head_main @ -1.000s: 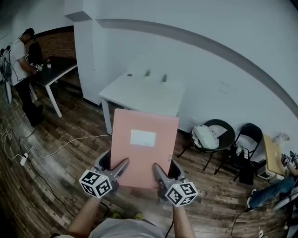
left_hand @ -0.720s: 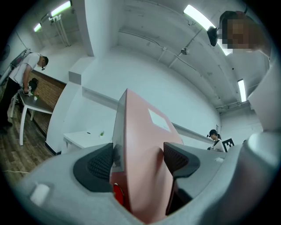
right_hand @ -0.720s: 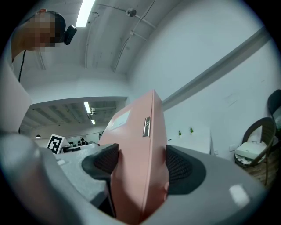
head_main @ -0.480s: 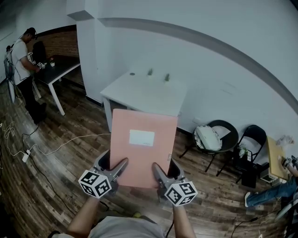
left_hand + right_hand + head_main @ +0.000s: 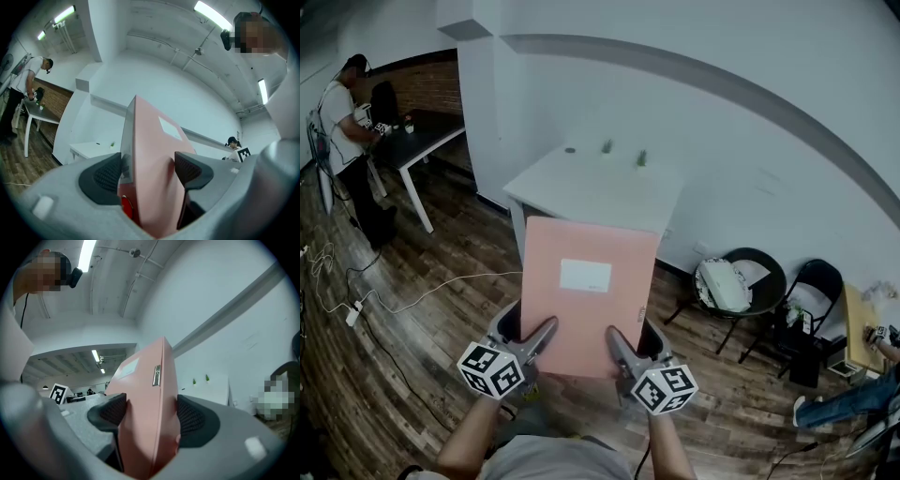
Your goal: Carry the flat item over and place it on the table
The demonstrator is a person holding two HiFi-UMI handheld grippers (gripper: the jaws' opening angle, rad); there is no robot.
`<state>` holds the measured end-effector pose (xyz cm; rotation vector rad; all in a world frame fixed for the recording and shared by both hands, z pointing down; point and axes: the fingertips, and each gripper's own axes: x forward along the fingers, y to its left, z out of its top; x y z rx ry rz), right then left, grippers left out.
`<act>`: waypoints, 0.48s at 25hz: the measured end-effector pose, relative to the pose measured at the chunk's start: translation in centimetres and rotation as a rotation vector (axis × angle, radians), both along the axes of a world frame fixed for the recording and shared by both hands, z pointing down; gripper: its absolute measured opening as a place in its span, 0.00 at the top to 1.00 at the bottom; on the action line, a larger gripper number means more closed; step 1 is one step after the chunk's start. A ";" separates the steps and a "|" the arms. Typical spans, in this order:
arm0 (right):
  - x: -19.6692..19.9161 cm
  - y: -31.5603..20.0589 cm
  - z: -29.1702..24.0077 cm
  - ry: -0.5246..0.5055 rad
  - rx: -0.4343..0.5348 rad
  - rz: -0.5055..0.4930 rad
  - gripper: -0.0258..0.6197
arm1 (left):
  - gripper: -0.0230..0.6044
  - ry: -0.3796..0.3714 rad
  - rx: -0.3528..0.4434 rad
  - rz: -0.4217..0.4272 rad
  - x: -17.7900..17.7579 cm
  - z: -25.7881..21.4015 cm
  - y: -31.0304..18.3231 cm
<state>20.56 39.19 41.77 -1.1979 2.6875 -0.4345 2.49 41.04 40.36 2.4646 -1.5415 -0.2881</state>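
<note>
Pink board, stiff by the look of it, is making up the folder (image 5: 589,295), which is hanging in the air in front of the person, out over the wooden floor (image 5: 412,375) and short of the white table (image 5: 591,192); it is not touching anything but the two claws. The left gripper (image 5: 542,333) is clamping the near edge towards its left corner, its ribbed pads pressing on both faces; the right gripper (image 5: 614,337) is doing the same towards the right corner, jaws closed on the cover.

I am judging the folder to be light and rigid, since it is reaching well out from that one held edge without sagging; the covers are looking smooth, so I would expect it to slide under a loose pinch. Taking it by two spread points on one edge, as here, seems the sensible hold; it should stop the sheet from swinging; setting the far edge down first would likely be gentlest.

Counting: one folder, carrying one white label (image 5: 586,275) and one small metal tab (image 5: 641,314) on its right edge; two grippers; one white table with two little plants (image 5: 607,146) on it; one dark table (image 5: 417,141) off to the left with a person (image 5: 342,103) standing at it; two folding chairs (image 5: 741,281) against the wall on the right.
</note>
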 end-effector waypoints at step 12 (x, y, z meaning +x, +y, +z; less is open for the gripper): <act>-4.9 -10.7 1.4 0.008 -0.018 0.030 0.45 | 0.40 0.013 -0.019 0.032 -5.0 1.6 -11.2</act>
